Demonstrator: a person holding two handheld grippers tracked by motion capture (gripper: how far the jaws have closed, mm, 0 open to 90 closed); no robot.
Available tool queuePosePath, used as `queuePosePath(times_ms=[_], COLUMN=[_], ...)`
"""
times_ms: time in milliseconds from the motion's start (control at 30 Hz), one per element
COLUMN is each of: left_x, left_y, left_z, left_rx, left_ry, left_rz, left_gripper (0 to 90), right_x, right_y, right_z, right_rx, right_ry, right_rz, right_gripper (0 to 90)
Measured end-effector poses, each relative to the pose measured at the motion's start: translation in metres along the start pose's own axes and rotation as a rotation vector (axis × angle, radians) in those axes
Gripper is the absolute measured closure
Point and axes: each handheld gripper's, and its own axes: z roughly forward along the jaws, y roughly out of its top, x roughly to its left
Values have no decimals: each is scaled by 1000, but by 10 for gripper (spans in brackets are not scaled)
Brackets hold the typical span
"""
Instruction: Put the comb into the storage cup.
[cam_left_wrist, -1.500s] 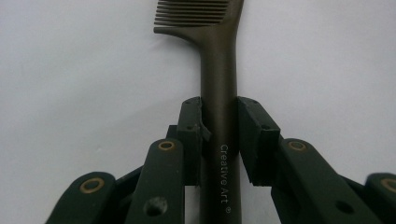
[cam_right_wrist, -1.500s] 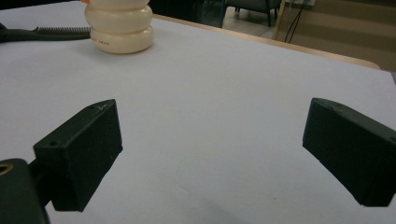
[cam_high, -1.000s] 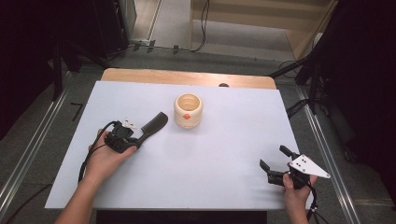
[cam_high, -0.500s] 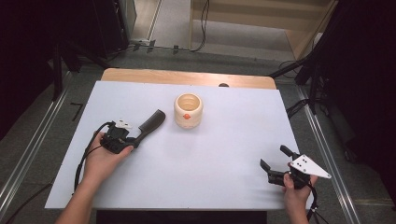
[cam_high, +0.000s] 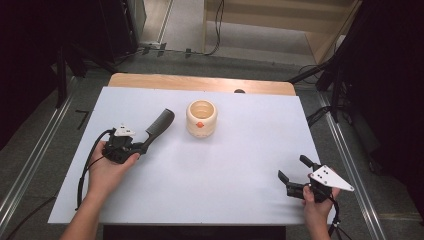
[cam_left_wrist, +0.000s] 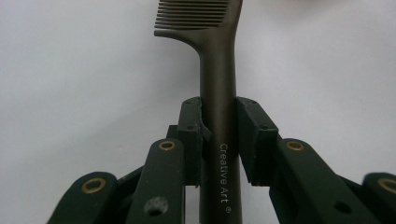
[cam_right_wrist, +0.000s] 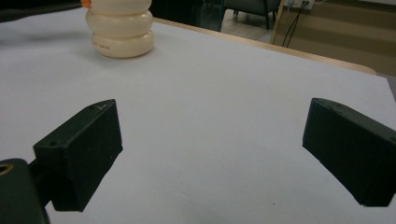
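**Comb clamped by its handle, left side of table**

Hidden/cut off: in the left gripper view the comb (cam_left_wrist: 218, 93) runs out of frame at both ends — tips of the teeth gone past the top edge, butt of the handle lost between the linkage at the bottom. From the high view the comb's (cam_high: 159, 126) handle end is covered by the left gripper (cam_high: 141, 148) and the hand (cam_high: 107, 167) behind it. Right gripper view crops the top of the pot (cam_right_wrist: 122, 29).

Axis: comb's long axis runs diagonally, teeth end pointing far-right twd the pot (cam_high: 201, 118), handle end near-left. Sits left of table centre, just near-left of the pot, not touching it.

Materials: comb dark, matte, plastic-looking; round handle w/ "Creative Art" in pale print, fine straight teeth. Pot cream, glossy, ribbed in stacked bulges, orange mark on its side. Table (cam_high: 225, 170) plain white, wooden strip at far edge.

Left gripper: pads clenched on the handle both sides. Right gripper (cam_high: 296, 172), near-right corner: jaws spread wide, nothing between.
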Motion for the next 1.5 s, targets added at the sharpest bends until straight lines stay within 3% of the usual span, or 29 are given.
queuePosePath(times_ms=[200,533,600,667,733,833,1233,1500], left_x=[-2,-10,-12,-13,-14,-18,-34,-44], left_y=[1,6,6,6,6,5,9,13], left_z=[-8,-23,-23,-25,-27,-30,-36,-34], left_rx=[-66,-216,-227,-245,-279,-301,-396,-447], left_ry=[6,13,15,10,-22,-29,-38,-54], left_rz=[-8,13,14,17,19,27,63,61], left_gripper=[725,725,725,725,724,725,725,725], right_x=[7,22,23,24,25,28,46,57], right_y=[9,38,40,45,48,58,98,113], right_z=[-2,-1,0,1,3,7,25,36], right_rx=[-25,-64,-67,-62,-57,-45,-92,-99], right_ry=[21,81,85,93,95,119,199,240], right_rz=[12,26,25,22,32,62,50,45], right_gripper=[30,30,30,30,30,36,36,37])
